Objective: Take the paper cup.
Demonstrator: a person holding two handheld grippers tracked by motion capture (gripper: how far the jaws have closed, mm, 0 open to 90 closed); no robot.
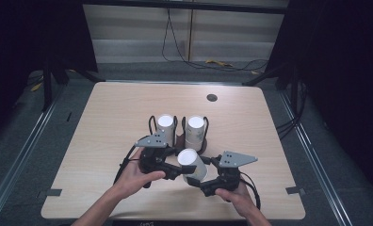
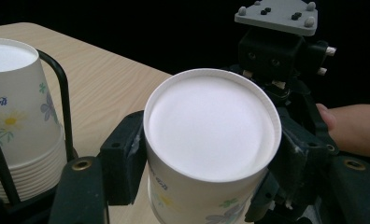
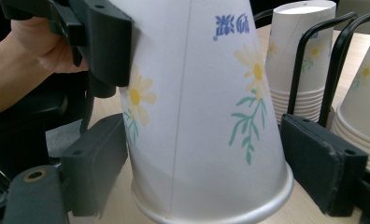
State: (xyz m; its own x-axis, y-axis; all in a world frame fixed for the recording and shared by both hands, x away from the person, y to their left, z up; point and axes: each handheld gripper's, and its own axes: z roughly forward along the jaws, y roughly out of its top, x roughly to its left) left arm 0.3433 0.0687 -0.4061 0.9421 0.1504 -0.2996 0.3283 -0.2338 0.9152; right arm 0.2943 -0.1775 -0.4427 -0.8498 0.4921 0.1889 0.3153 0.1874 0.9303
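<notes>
Clamping an upside-down paper cup (image 1: 192,164) near its base, the left gripper (image 1: 176,170) holds it just in front of the two cup stacks (image 1: 195,132) in their wire rack (image 1: 152,123). The right gripper (image 1: 197,181) brackets the cup's lower rim, left pad touching the wall, right pad (image 3: 321,163) just clear, jaws standing wide.

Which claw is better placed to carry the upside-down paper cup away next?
Left, probably. The left claw already clamps the paper cup near its base; the right claw straddles its rim, one pad visibly clear.
</notes>
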